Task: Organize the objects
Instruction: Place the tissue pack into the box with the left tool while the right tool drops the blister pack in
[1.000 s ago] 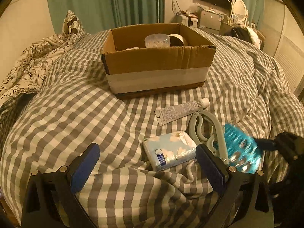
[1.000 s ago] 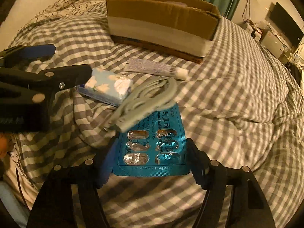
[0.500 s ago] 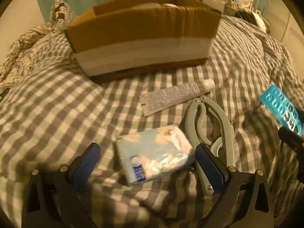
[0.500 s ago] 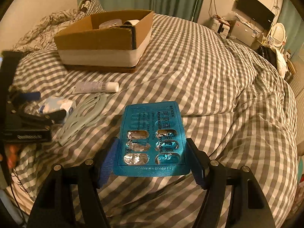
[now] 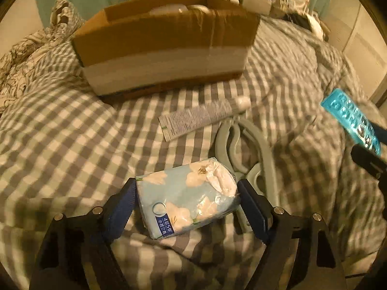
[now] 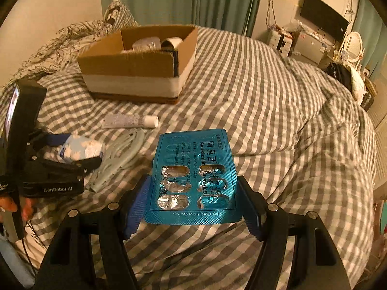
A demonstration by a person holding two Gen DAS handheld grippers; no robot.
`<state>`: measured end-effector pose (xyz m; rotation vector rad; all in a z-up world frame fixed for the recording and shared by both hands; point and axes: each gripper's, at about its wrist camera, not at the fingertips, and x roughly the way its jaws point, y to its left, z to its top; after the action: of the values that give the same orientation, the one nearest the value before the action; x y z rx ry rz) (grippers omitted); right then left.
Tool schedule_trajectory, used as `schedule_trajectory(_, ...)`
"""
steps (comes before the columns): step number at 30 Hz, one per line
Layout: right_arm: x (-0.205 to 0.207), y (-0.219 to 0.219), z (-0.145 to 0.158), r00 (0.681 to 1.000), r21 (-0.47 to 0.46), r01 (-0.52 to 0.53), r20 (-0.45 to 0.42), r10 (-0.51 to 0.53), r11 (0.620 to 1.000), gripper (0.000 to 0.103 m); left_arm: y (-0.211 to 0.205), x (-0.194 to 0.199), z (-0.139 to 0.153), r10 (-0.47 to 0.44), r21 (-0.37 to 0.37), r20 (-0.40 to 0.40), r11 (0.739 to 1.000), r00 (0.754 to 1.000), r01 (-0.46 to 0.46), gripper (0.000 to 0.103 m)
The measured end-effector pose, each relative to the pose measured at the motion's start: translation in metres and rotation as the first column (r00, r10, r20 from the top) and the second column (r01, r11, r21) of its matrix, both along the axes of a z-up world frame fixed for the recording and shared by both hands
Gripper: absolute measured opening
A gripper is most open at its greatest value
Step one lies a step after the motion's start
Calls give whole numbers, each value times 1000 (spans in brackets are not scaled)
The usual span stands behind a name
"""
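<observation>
My left gripper (image 5: 186, 203) is shut on a light-blue flowered tissue pack (image 5: 186, 200) that lies on the checked bedspread; the pack also shows in the right wrist view (image 6: 81, 148). My right gripper (image 6: 194, 200) is shut on a blue pill blister (image 6: 193, 176) and holds it above the bed; it appears at the right of the left wrist view (image 5: 350, 120). A white tube (image 5: 205, 117) and a grey-green plastic hanger (image 5: 244, 142) lie beyond the tissue pack. An open cardboard box (image 6: 137, 65) stands farther back with a few items inside.
The checked duvet (image 6: 266, 101) covers the whole bed, with folds at the right. A patterned blanket and pillow (image 6: 72, 33) lie behind the box at the left. A TV, a mirror and furniture stand along the far wall.
My left gripper moved down and forward onto the tissue pack and closed on its sides. My right gripper lifted the pill blister up and away from the hanger, to the right.
</observation>
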<state>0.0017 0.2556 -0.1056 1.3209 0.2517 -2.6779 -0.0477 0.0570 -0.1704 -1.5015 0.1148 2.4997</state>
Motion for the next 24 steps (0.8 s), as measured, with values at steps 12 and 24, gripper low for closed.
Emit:
schedule_trajectory(12,-42,-30,91,973,-33,-121,-200,112,992,69,-18,-30,136,46,79,-328,997,944,-21,84)
schedule_trajectory(24,-160,-60,122,956,-114,-145,-273,109,983,69,-36,-158,155,150,67,-381,989,912,-135,84)
